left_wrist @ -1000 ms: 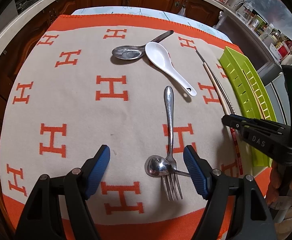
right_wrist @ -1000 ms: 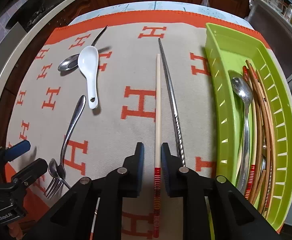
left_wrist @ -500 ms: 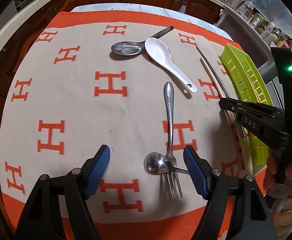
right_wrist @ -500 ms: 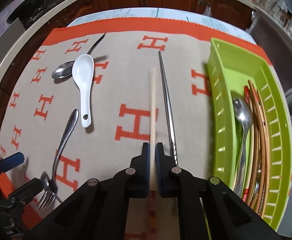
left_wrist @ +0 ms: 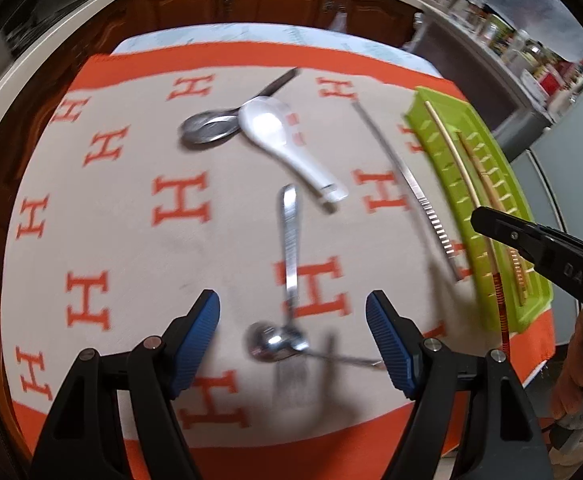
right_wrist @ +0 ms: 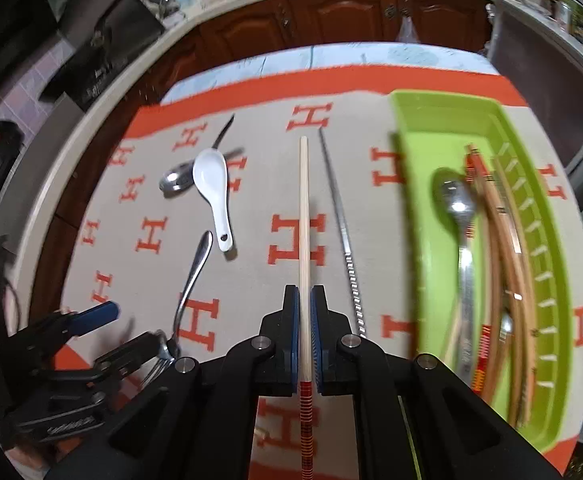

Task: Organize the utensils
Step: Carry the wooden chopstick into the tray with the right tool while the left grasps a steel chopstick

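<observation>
A wooden chopstick (right_wrist: 304, 216) is being pinched between the closed pads of the right gripper (right_wrist: 305, 336), near its red-banded end, and is being held clear of the cloth (right_wrist: 251, 208), just left of the green tray (right_wrist: 407, 216). The tray is already holding a spoon and several chopsticks. A metal chopstick (right_wrist: 341, 236) is lying on the cloth between the held one and the tray. Further left of the tray, a fork (left_wrist: 290, 248), a small spoon (left_wrist: 275, 346), a white soup spoon (left_wrist: 287, 144) and a metal spoon (left_wrist: 209, 128) are waiting.

The left gripper (left_wrist: 293, 338) is being held wide open and empty above the fork and small spoon (nothing is being touched by its pads).

For the carry to go well, the chopstick is probably best kept parallel to the tray's long side, so that it is laid in lengthwise beside the others. Its far tip should be watched as the tray wall is being crossed, since a catch there could tip it out of the pinch. Release is best delayed until it is low inside.
</observation>
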`<state>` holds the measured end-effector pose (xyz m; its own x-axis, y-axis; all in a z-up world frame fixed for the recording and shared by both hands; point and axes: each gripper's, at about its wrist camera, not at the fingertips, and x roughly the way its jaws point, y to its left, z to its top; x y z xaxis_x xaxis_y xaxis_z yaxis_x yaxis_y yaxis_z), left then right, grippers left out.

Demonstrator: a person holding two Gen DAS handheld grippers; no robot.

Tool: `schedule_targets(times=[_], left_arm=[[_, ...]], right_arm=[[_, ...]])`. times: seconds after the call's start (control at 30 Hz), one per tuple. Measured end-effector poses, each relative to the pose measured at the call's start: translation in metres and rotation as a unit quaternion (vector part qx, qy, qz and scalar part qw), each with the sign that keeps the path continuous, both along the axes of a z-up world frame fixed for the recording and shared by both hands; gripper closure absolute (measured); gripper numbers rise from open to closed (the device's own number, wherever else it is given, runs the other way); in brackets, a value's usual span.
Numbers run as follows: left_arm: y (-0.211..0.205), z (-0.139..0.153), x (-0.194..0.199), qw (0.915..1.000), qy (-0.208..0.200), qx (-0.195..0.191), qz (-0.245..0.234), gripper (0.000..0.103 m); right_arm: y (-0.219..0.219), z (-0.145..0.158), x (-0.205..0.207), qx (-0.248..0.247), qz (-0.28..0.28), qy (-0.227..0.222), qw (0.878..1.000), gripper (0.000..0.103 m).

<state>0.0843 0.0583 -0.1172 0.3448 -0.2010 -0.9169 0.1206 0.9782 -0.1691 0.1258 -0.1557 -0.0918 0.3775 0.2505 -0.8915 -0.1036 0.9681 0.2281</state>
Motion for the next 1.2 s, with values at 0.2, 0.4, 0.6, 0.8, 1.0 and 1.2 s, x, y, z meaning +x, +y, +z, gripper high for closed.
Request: schedule_targets(times=[0.2,0.4,0.6,0.8,1.0,1.2], left_arm=[[-0.042,0.017,0.024,0.9995,-0.012,0.003,-0.03,0.029],[-0.086,0.008,0.059,0.9992,0.008,0.016,-0.035,0.029],[-0.116,-0.019,0.084,0.9979,0.051,0.032,-0.025,0.029],[-0.131,-0.039,0.095,0.9959,0.079,0.044,-0.011,0.029],[-0.14,-0.044,0.1,0.9951,0.072,0.068,-0.005,0.029],[-0.147,-0.044,0.105,0.9946,0.059,0.086,-0.003,0.036]], right_arm=[[-0.05,0.039,-0.013,-0.02,-0.038,-0.034,0.998,0.098],[-0.101,0.045,-0.004,-0.063,-0.074,-0.048,0.994,0.098],[-0.14,0.031,0.014,-0.068,-0.082,-0.041,0.993,0.098],[-0.152,0.007,0.04,-0.07,-0.066,-0.024,0.995,0.098],[-0.151,-0.007,0.051,-0.067,-0.07,-0.015,0.995,0.096],[-0.152,-0.001,0.045,-0.051,-0.083,-0.028,0.995,0.096]])
